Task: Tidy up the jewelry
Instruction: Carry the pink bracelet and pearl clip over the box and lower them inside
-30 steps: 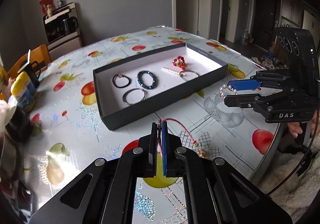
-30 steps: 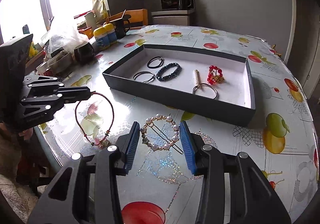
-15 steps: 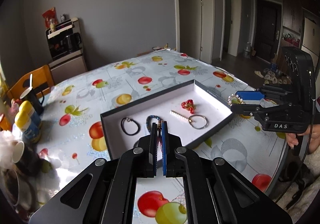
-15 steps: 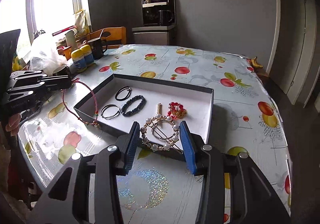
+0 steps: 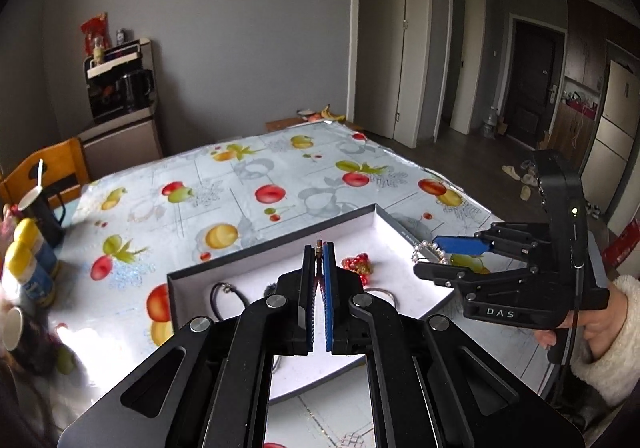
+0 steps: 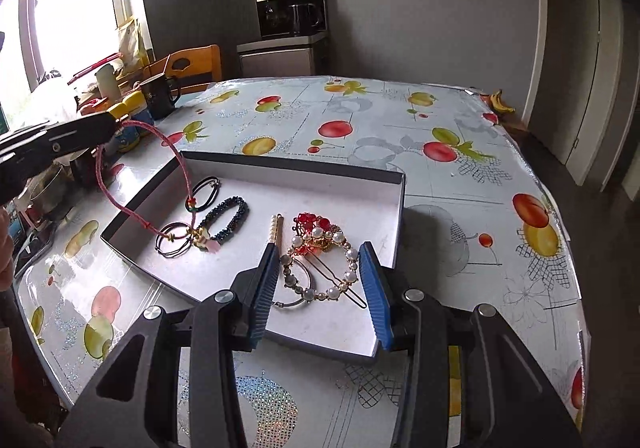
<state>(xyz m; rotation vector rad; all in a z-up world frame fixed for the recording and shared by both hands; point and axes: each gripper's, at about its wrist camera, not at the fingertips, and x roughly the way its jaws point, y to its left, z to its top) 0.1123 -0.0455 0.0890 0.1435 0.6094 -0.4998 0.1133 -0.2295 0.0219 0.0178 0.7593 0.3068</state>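
- The right gripper [image 6: 318, 280] stood partly open, its blue pads pressed on either side of a round pearl hair clip [image 6: 320, 268], so the clip hung clear of anything beneath it.
- Holding the ring by its opposite edges seemed meant to keep it flat and steady, ready to be let down into the tray [image 6: 394, 216].
- The clip's gold pin ran slantwise across the ring, from the upper left near the left pad down toward the lower right, where its end stuck out past the pearls.
- The left gripper [image 5: 319, 254] was shut tight on a red cord bracelet [image 6: 132, 184], pinched at one spot at the very fingertips.
- That pinch let the cord hang as a loose loop, long axis running downward, its knots and little charm lowest, over the near left corner of the tray.
- Both pieces were carried above the tray, apparently so each could be dropped in beside the others.
- In the tray lay black hair ties [image 6: 206, 186], a dark bead bracelet [image 6: 228, 216], a pearl bar clip [image 6: 275, 226] pointing away from the camera, and a red bead piece [image 6: 310, 224].
- The tray sat on a fruit-print tablecloth [image 6: 400, 120].
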